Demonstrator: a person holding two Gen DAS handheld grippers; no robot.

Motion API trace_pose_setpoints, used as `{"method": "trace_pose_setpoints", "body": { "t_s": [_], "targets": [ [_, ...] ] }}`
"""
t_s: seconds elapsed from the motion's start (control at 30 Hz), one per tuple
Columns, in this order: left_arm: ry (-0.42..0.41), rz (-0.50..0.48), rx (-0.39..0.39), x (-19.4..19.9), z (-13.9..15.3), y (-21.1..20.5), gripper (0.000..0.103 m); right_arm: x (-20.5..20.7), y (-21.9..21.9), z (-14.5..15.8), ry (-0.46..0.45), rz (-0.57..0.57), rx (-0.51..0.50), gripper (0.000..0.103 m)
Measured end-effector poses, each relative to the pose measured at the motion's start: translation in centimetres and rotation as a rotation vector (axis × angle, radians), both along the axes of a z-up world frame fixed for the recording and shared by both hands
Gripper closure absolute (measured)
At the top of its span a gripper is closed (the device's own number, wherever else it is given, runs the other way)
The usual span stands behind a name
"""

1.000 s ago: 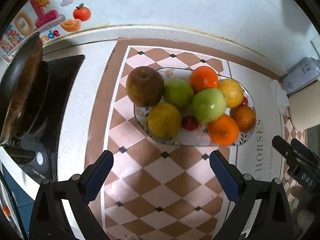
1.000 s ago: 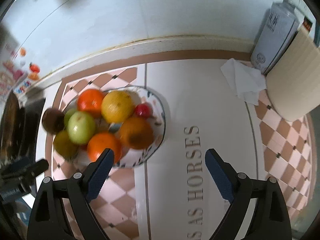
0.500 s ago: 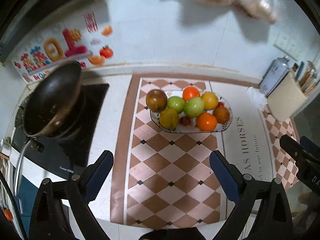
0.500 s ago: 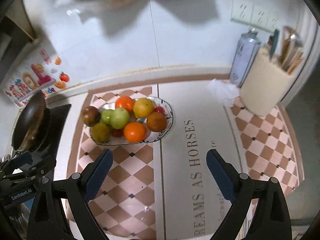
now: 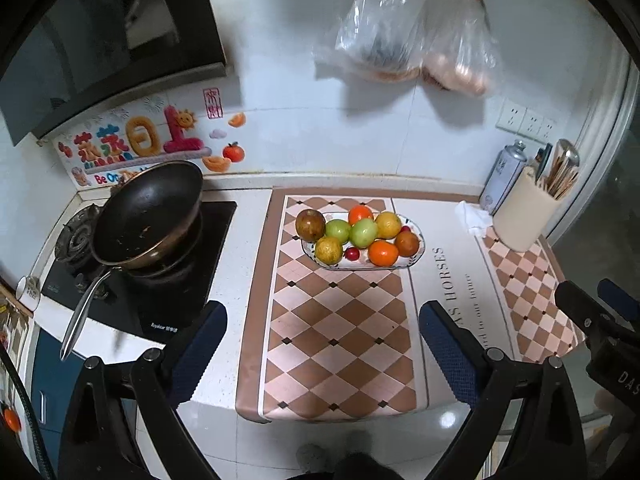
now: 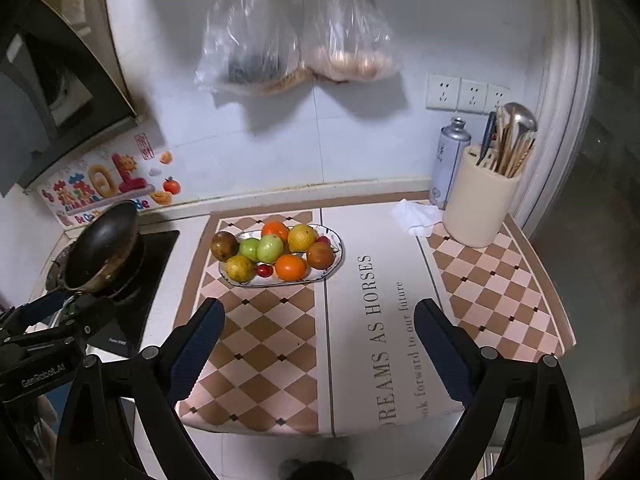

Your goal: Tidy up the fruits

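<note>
Kitchen bench (image 5: 248,256) with a checkered mat (image 5: 340,320), fruit gathered on one plate.
The oval plate (image 5: 418,246) sat on the mat's far end, heaped with oranges (image 5: 383,253), green apples (image 5: 364,233), a brownish apple (image 5: 310,224) and small red fruits. A frying pan (image 5: 148,216) stood well left on the stove; a utensil holder (image 6: 476,208) stood right. The left gripper (image 5: 322,340) and the right gripper (image 6: 318,336) hung well short of the plate, jaws wide apart, empty.
</note>
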State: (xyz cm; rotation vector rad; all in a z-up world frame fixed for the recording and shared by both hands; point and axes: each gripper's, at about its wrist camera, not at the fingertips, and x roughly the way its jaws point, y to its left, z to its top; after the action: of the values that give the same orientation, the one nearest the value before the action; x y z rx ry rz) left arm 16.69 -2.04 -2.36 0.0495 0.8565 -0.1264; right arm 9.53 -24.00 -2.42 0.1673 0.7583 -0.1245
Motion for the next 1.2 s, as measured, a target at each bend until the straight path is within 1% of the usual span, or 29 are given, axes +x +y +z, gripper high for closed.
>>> {"method": "trace_pose_setpoints", "body": {
  "t_s": [0.07,0.2,0.3,0.43,0.57,0.73,0.83,1.03,1.2],
  "targets": [
    [-0.012,0.003,-0.004,-1.2,0.8,-0.1,0.004,-1.0,-0.1,0.7,-0.011,0.004,0.004,0.005],
    [-0.027,-0.002,0.012,-3.3,1.9,-0.7,0.004,-3.4,-0.3,2.0,-0.030,0.026,0.023,0.005],
    [-0.026,-0.006,0.011,-4.1,2.2,-1.0,0.004,-4.7,-0.1,2.8,-0.044,0.042,0.004,0.005],
    [-0.028,0.001,0.007,-4.9,2.4,-1.1,0.004,-5.7,0.1,3.2,-0.047,0.063,0.000,0.005],
    [-0.028,0.007,0.006,-4.8,2.2,-1.2,0.004,-5.4,-0.1,3.1,-0.035,0.074,0.013,0.005],
    [-0.007,0.025,0.019,-3.0,1.5,-1.4,0.004,-3.1,-0.5,2.2,-0.009,0.082,0.028,0.005],
    [-0.002,0.037,0.031,-1.2,1.2,-1.6,0.004,-1.4,-0.6,2.1,-0.005,0.084,0.031,0.005],
    [0.005,0.056,0.057,2.6,0.4,-1.8,0.004,3.4,-0.9,1.5,0.006,0.080,0.022,0.005],
    [0.022,0.069,0.065,5.3,-0.6,-1.9,0.004,7.4,-0.8,0.3,0.029,0.076,0.002,0.005]
  ]
}}
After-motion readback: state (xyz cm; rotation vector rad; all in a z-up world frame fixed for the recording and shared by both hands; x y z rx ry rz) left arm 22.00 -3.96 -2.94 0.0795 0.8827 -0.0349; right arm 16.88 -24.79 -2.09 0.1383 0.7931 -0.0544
